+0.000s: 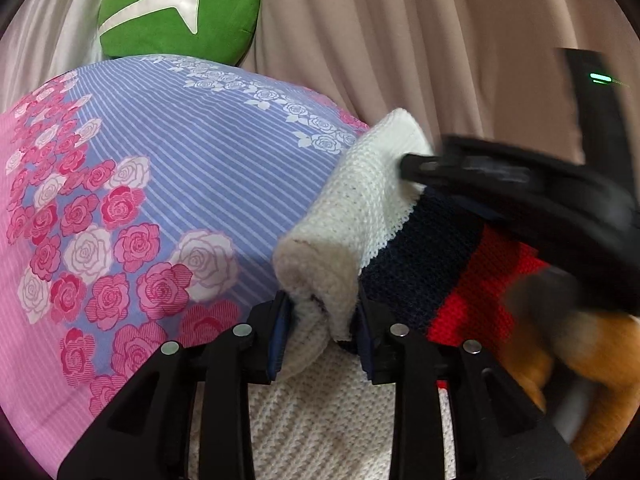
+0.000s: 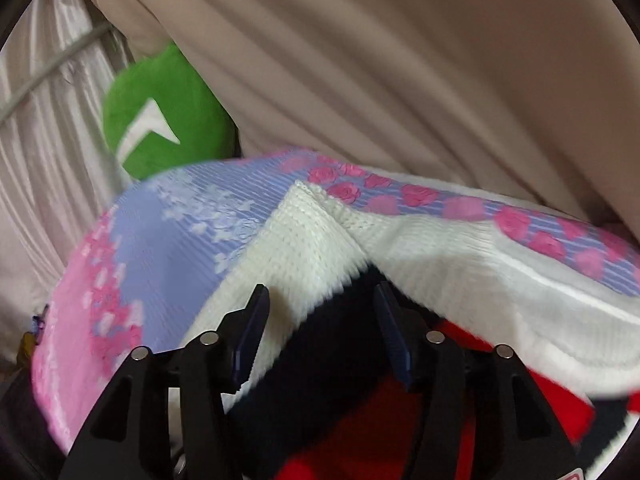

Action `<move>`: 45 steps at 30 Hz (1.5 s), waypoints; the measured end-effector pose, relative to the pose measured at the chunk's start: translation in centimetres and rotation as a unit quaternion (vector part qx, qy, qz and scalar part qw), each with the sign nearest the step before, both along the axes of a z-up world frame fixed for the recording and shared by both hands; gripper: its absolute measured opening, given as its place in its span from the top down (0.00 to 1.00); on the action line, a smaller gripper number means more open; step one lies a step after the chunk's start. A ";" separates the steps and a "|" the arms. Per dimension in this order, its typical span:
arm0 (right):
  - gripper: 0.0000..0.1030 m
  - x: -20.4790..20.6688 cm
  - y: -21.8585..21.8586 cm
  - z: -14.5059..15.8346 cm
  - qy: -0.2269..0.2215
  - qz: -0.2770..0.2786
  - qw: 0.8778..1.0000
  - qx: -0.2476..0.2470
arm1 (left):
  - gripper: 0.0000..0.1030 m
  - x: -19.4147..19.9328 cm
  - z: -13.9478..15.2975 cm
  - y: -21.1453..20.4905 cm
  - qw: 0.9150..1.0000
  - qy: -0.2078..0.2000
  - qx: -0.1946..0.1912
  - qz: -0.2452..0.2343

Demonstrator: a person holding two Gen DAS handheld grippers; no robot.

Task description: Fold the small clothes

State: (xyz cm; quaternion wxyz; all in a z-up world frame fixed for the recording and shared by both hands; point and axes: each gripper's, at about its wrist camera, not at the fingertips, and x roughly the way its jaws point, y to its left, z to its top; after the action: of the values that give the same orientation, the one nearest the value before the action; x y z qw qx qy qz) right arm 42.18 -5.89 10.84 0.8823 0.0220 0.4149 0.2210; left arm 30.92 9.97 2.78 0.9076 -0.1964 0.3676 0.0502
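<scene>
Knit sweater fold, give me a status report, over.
Left gripper shut on knit sweater cuff. Right gripper open over its navy stripe. Nothing blocking on floral bedsheet.

Soft indoor light, motion blur, fisheye

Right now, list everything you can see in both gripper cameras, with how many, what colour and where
Knit garment: one, white with navy and red bands, bunched on the bedsheet, nearest the grippers.
Bedsheet: one, lilac stripes with pink and white roses and pink edges, under the garment.
Cushion: one, green with a white arrow-like mark, at the far end beyond the bedsheet.
Curtain: beige folds behind everything; a paler white curtain hangs to the left.
Orange-brown object: one, blurred, low on the right of the left view; cannot identify it.
Left gripper: black with blue pads, shut on a white fold of the garment.
Right gripper: black with blue pads, jaws apart over the navy band; blurred in the left view.
</scene>
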 end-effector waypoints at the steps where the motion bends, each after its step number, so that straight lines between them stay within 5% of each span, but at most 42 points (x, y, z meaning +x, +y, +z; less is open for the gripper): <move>1: 0.58 0.3 0.7 0.1 -0.008 0.008 1.000 -0.013 | 0.72 0.0 0.0 0.0 1.000 0.001 0.001 0.000; 2: 0.94 0.5 1.1 0.1 -0.008 0.016 1.000 -0.016 | 0.72 0.1 0.0 0.0 1.000 0.001 0.002 0.001; 7: 0.95 0.5 1.0 3.2 -0.053 0.011 0.999 -0.003 | 0.72 0.0 0.0 -0.3 1.000 0.002 0.012 0.002; 11: 0.94 2.9 1.9 -1.2 -0.014 0.005 0.999 -0.049 | 0.71 0.0 -0.1 -0.6 1.000 0.003 0.020 0.000; 14: 0.86 1.8 -0.5 1.6 -0.003 -0.014 1.000 0.020 | 0.71 0.0 -0.1 -0.5 1.000 0.003 0.018 -0.001; 16: 0.84 -1.6 -3.5 4.1 -0.049 -0.016 0.997 0.051 | 0.71 0.0 -0.1 -0.4 1.000 0.002 0.017 -0.003; 19: 0.55 -7.3 -10.2 5.3 -0.091 -0.058 0.992 0.059 | 0.70 0.0 -0.1 -0.3 1.000 0.002 0.015 -0.001; 24: 0.40 -16.2 -22.6 2.2 -0.111 -0.244 0.963 -0.026 | 0.68 0.2 -0.2 -0.4 1.000 0.003 0.021 0.002; 26: 0.40 -18.2 -27.0 0.2 -0.071 -0.281 0.957 0.034 | 0.68 0.3 -0.2 -0.6 1.000 0.004 0.028 0.004; 29: 0.40 -17.9 -28.3 -1.6 -0.034 -0.264 0.960 0.085 | 0.67 0.3 -0.1 -0.9 0.999 0.006 0.039 0.003; 31: 0.52 -17.1 -27.2 -2.1 -0.026 -0.241 0.967 0.074 | 0.67 0.3 -0.2 -0.9 0.999 0.005 0.038 0.002; 32: 0.91 -16.9 -26.4 -1.9 -0.028 -0.228 0.971 0.067 | 0.67 0.3 -0.1 -0.8 0.999 0.004 0.038 0.001; 37: 0.92 -19.8 -25.5 3.0 -0.132 -0.231 0.959 0.093 | 0.67 0.3 -0.1 -1.1 0.999 0.007 0.052 -0.001; 39: 0.92 -18.5 -26.2 1.6 -0.102 -0.253 0.959 0.073 | 0.64 0.5 -0.1 -1.4 0.998 0.009 0.059 -0.004; 41: 0.92 -15.0 -25.8 -3.2 -0.014 -0.270 0.962 -0.023 | 0.61 0.6 -0.1 -1.7 0.998 0.011 0.068 -0.009; 45: 0.90 -15.4 -24.9 -2.2 -0.037 -0.273 0.961 -0.028 | 0.60 0.7 -0.1 -1.8 0.997 0.014 0.071 -0.011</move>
State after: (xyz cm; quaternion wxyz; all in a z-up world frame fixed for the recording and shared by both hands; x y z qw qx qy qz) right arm 26.76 -30.84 8.69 0.9240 0.1015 0.3666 -0.0398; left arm 31.61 8.18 2.71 0.9146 -0.1264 0.3778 0.0692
